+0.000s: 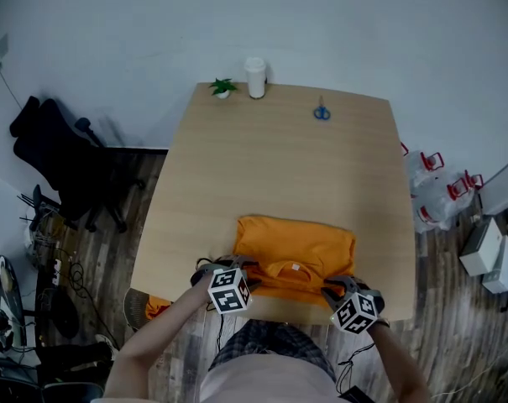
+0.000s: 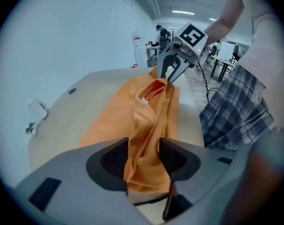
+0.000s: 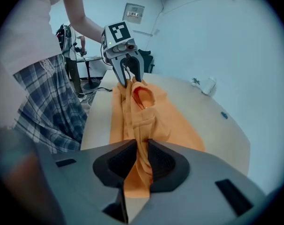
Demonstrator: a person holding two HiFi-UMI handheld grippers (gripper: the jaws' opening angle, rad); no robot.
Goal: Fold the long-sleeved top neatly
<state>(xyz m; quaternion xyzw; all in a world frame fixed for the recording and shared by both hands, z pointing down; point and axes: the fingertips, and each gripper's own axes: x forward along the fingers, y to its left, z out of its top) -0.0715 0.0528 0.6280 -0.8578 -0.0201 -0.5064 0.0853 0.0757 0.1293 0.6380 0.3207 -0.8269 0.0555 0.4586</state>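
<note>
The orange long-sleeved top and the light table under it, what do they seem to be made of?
The orange long-sleeved top: soft matte knit fabric, probably cotton-like; it bunches into limp folds. The light rectangular table: smooth pale wood or wood-look laminate, low sheen; which, the look leaves open.

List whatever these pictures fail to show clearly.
Head view: the near corners of the orange top, covered by the left claw and right claw.
Head view: the collar label, too small to read.
Head view: the scissors, too small to tell open from closed.
Head view: the orange scrap beside the table's edge; the person's arm cuts it off, so whether it belongs to the top is unclear.
</note>
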